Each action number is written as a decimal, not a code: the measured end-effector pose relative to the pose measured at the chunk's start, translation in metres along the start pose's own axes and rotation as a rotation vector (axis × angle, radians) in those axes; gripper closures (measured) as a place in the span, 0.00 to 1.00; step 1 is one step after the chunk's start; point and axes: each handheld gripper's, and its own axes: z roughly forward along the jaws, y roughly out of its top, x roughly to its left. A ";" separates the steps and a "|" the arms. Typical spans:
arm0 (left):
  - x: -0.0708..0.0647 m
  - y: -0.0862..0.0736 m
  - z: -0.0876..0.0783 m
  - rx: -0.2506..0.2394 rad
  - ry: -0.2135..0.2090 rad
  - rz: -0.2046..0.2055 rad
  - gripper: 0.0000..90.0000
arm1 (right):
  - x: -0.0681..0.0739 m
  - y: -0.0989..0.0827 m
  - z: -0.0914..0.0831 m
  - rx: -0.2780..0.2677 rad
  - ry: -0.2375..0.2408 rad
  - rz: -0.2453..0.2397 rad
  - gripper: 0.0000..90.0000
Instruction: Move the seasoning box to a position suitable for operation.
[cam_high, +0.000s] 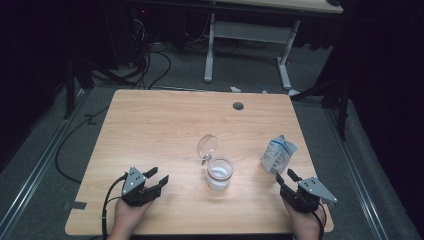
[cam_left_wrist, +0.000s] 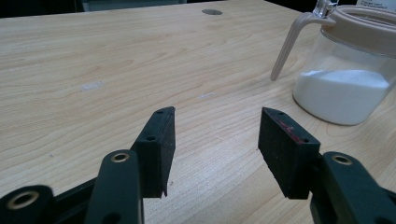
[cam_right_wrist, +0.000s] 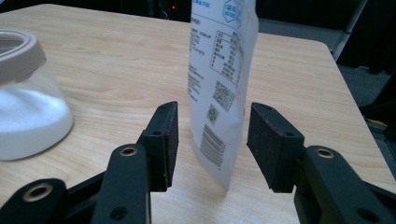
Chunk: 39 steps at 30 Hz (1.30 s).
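Observation:
A clear glass jar (cam_high: 220, 174) holding white powder stands near the table's front middle, its round lid (cam_high: 207, 145) flipped up behind it. A white and blue printed pouch (cam_high: 278, 154) stands upright to its right. My right gripper (cam_high: 285, 174) sits just in front of the pouch. In the right gripper view the pouch's (cam_right_wrist: 219, 70) near edge stands between the jaws of the open right gripper (cam_right_wrist: 212, 119), with a gap on each side, and the jar (cam_right_wrist: 25, 116) is at the left. My left gripper (cam_high: 159, 174) rests open and empty left of the jar (cam_left_wrist: 345, 88).
The wooden table (cam_high: 150, 125) has a round cable hole (cam_high: 238, 105) near its far edge. Behind the table, another desk's white legs (cam_high: 210, 50) stand on grey floor with cables. The pouch is close to the table's right edge.

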 end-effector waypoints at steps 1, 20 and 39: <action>0.000 0.000 0.000 0.000 -0.002 -0.002 0.52 | 0.002 0.000 -0.001 0.000 0.005 0.003 0.60; -0.009 -0.004 0.000 -0.004 0.013 -0.033 0.58 | 0.047 0.007 0.031 0.039 0.204 -0.054 0.67; -0.024 0.026 0.024 -0.008 -0.014 -0.063 0.77 | 0.080 0.010 0.050 0.093 0.260 -0.098 0.95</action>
